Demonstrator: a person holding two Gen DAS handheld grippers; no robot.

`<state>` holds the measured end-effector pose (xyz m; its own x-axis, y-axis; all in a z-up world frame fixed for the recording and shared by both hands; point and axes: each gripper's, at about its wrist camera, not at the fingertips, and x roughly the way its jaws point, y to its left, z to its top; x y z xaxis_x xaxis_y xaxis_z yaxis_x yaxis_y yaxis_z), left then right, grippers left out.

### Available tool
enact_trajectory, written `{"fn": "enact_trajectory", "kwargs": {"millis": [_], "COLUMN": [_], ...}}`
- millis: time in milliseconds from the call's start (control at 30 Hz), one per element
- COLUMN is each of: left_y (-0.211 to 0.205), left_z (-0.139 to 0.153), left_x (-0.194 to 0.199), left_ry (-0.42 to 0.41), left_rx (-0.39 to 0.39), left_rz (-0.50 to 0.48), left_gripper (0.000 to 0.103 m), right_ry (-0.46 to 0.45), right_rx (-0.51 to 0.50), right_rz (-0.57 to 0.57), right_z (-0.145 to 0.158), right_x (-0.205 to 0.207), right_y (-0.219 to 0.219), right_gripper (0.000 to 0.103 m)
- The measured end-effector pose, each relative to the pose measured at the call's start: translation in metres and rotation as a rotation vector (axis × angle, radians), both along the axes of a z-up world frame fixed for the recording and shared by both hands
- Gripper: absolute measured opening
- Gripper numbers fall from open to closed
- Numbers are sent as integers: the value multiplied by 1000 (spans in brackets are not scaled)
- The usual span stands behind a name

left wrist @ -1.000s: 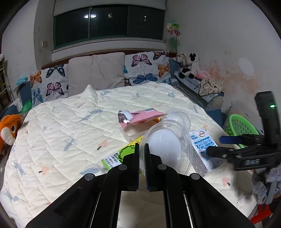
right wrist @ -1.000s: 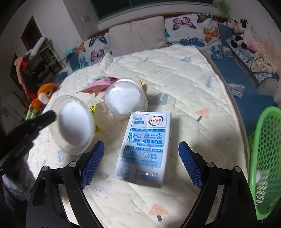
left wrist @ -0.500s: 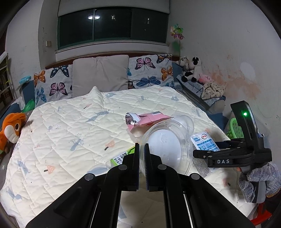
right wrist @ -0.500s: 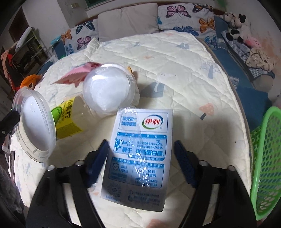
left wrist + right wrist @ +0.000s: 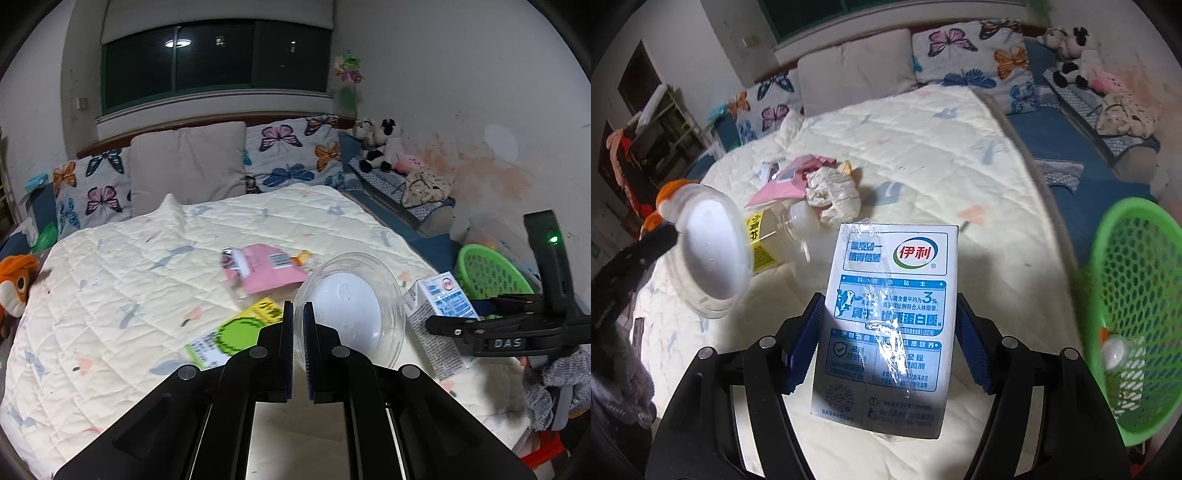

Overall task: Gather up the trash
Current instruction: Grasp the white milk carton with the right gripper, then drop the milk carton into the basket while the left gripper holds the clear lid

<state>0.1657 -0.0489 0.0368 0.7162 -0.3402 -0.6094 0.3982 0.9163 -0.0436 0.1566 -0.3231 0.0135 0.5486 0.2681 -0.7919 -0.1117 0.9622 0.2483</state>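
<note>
My left gripper [image 5: 299,314] is shut on the rim of a clear plastic bowl [image 5: 354,314] and holds it above the bed; the bowl also shows in the right wrist view [image 5: 713,254]. My right gripper [image 5: 890,339] is shut on a blue and white milk carton [image 5: 890,325], its blue pads pressed against both sides. The carton shows in the left wrist view [image 5: 439,314] too. A pink wrapper [image 5: 262,273], a yellow-green packet [image 5: 236,328], a clear plastic bottle [image 5: 794,229] and a crumpled white wad [image 5: 834,192] lie on the quilt [image 5: 110,280].
A green mesh basket [image 5: 1137,310] stands to the right of the bed with something white inside. Pillows [image 5: 188,170] line the headboard. Plush toys [image 5: 376,144] sit on the right ledge, and an orange plush [image 5: 14,284] lies at the left edge.
My right gripper has closed on the milk carton and lifted it off the quilt. My left gripper has kept hold of the clear bowl and moved it left of the carton.
</note>
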Motion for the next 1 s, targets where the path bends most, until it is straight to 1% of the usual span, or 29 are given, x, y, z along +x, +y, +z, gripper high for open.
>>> {"fn": "enact_trajectory", "kwargs": {"millis": [200, 500, 667, 1000], "left_y": [-33, -99, -142, -207], "left_z": [3, 8, 9, 4], "left_x": [-5, -9, -8, -5], "left_ry": [0, 3, 8, 26], "left_rx": [-8, -22, -15, 6], "left_rz": [-59, -161, -217, -284], "left_gripper": [5, 5, 5, 5], "right_ry": [-39, -74, -81, -68], "right_rx": [1, -4, -24, -63], "right_rz": [-49, -177, -247, -342], "right_z": [14, 25, 24, 11], "right_x": [-24, -49, -59, -68], "right_y": [-33, -103, -143, -197], "right_gripper": [68, 68, 69, 69]}}
